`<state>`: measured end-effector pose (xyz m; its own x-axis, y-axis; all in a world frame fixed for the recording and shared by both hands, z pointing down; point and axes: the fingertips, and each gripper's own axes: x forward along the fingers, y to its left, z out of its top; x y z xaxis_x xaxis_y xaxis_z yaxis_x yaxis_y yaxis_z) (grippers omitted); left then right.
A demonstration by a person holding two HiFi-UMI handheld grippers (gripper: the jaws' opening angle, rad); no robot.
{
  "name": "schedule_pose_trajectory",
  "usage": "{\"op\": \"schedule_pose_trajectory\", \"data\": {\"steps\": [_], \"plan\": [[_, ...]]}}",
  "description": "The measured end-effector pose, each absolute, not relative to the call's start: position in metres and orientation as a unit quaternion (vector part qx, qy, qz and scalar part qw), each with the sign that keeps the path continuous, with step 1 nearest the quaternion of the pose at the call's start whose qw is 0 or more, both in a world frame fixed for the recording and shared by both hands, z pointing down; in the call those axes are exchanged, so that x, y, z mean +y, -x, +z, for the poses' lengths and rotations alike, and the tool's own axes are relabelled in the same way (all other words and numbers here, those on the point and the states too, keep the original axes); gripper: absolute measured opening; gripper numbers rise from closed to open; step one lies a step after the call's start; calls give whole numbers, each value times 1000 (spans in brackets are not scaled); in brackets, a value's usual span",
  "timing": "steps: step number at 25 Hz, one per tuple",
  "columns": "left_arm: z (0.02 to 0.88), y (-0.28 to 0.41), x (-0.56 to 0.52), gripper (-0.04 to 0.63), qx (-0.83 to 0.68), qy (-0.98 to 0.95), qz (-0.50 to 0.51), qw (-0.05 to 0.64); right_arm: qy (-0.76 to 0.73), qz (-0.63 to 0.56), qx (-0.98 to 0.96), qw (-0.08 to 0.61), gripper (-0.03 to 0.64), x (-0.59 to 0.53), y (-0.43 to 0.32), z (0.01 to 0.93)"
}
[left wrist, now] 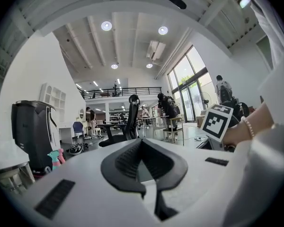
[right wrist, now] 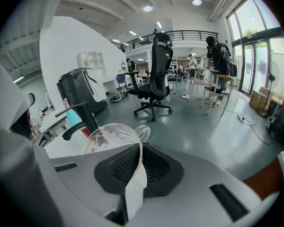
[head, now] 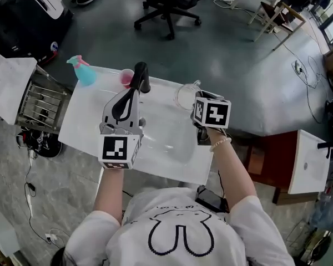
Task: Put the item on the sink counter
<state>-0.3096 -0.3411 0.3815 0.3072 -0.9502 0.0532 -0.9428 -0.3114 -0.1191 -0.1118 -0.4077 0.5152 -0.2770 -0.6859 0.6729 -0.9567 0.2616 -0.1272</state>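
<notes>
A clear glass cup (head: 186, 96) with a small spout hangs over the back right of the white sink counter (head: 83, 121). My right gripper (head: 198, 105) is shut on it. In the right gripper view the cup's wall (right wrist: 114, 136) stands pinched between the two black pads, at my right gripper (right wrist: 141, 148). My left gripper (head: 134, 90) is over the counter's middle, just in front of the black faucet (head: 141, 76). In the left gripper view, my left gripper (left wrist: 141, 143) has its tips together with nothing between them.
A pink cup (head: 126, 77) and a teal spray bottle (head: 83, 71) stand at the counter's back left. The sink basin (head: 166, 143) lies below the grippers. A dish rack (head: 41, 101) is to the left, and an office chair (head: 166, 4) stands beyond.
</notes>
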Motion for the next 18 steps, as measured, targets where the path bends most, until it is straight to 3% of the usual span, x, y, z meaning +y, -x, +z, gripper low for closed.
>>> {"op": "schedule_pose_trajectory", "data": {"steps": [18], "plan": [[385,326,-362,9,559,827,-53,31,-591,355,-667,283,40,-432,139,567]]}}
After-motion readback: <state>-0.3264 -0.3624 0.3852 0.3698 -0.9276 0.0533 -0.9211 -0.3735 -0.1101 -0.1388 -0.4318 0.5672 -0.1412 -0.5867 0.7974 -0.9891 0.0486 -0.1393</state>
